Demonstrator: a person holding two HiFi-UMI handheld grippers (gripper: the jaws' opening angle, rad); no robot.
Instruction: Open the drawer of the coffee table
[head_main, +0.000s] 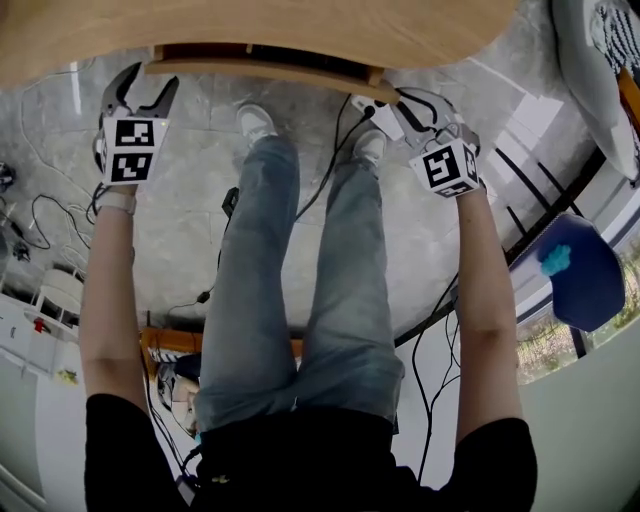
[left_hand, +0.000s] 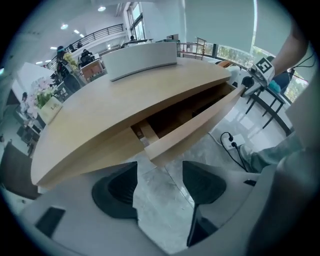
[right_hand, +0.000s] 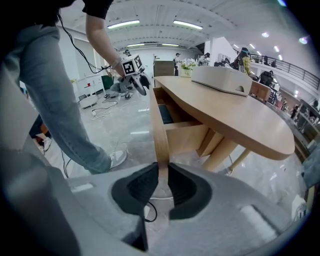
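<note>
My right tongs (right_hand: 161, 182) are pinching the drawer (right_hand: 160, 127) by the end of its wooden front board, which rises straight out from between the dark pads. In the head view those tongs (head_main: 385, 103) sit at the drawer's (head_main: 260, 68) right end, just under the edge of the tabletop (head_main: 250, 25).

My left tongs (left_hand: 160, 181) are spread wide. Only the marble floor (left_hand: 165, 205) shows between them, and they touch nothing. From above they (head_main: 140, 88) hang just beside the drawer's left end, apart from it.

The drawer (left_hand: 200, 122) stands partly pulled out. Its front sits clear of the tabletop (left_hand: 110, 110), with a dark gap behind it. I can see something dark inside but cannot make out what it is.

A pale curved box (left_hand: 140, 60) rests on the far part of the tabletop (right_hand: 235, 115).

My legs (head_main: 300, 280) in jeans stand between the two arms, shoes close to the drawer. Black cables (head_main: 335, 150) trail over the floor (head_main: 190, 180) around them.
</note>
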